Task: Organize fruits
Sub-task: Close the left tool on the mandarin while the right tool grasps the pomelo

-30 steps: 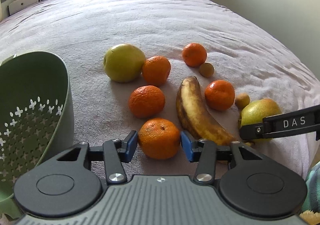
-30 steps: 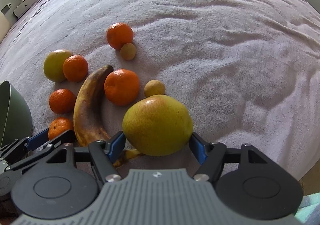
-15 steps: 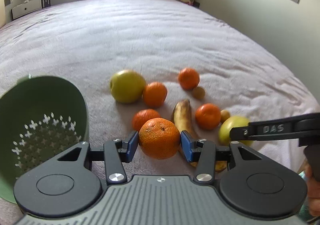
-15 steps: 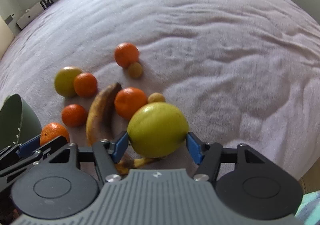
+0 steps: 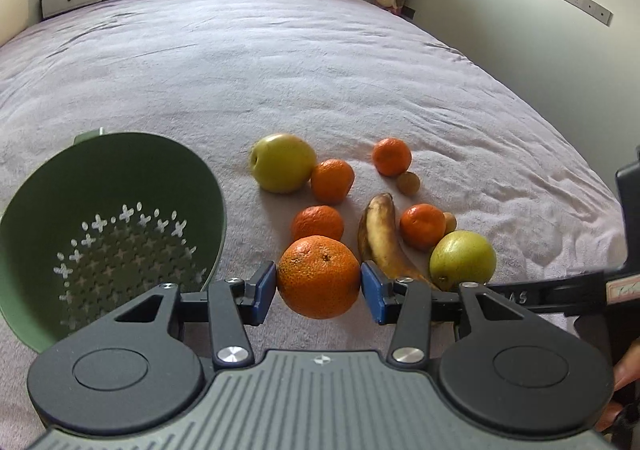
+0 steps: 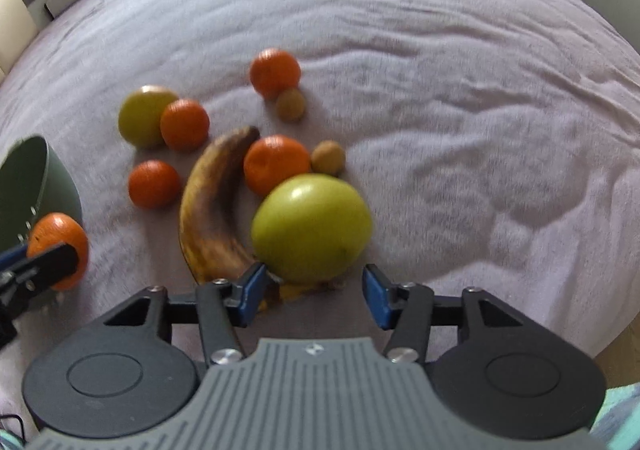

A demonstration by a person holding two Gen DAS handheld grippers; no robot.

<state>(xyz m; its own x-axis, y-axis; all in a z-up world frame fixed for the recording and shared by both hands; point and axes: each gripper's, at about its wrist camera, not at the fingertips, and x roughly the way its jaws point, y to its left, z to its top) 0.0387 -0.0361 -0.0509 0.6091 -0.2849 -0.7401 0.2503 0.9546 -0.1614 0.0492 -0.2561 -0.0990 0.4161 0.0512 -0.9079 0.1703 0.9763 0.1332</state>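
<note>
While your left claw (image 5: 319, 289) pinches the orange (image 5: 319, 276) clear of the bed (image 5: 320, 61), and your right claw (image 6: 312, 292), its jaws just closing, stands spread around the green apple (image 6: 311, 226), you next carry the orange over the green colander (image 5: 108, 217).

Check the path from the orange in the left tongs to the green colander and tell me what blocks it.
Nothing visible blocks it. The orange is clamped in the left tongs, lifted off the bed. The colander stands just left of it with its mouth open and nothing inside. The other fruit all lies to the right or beyond.
</note>
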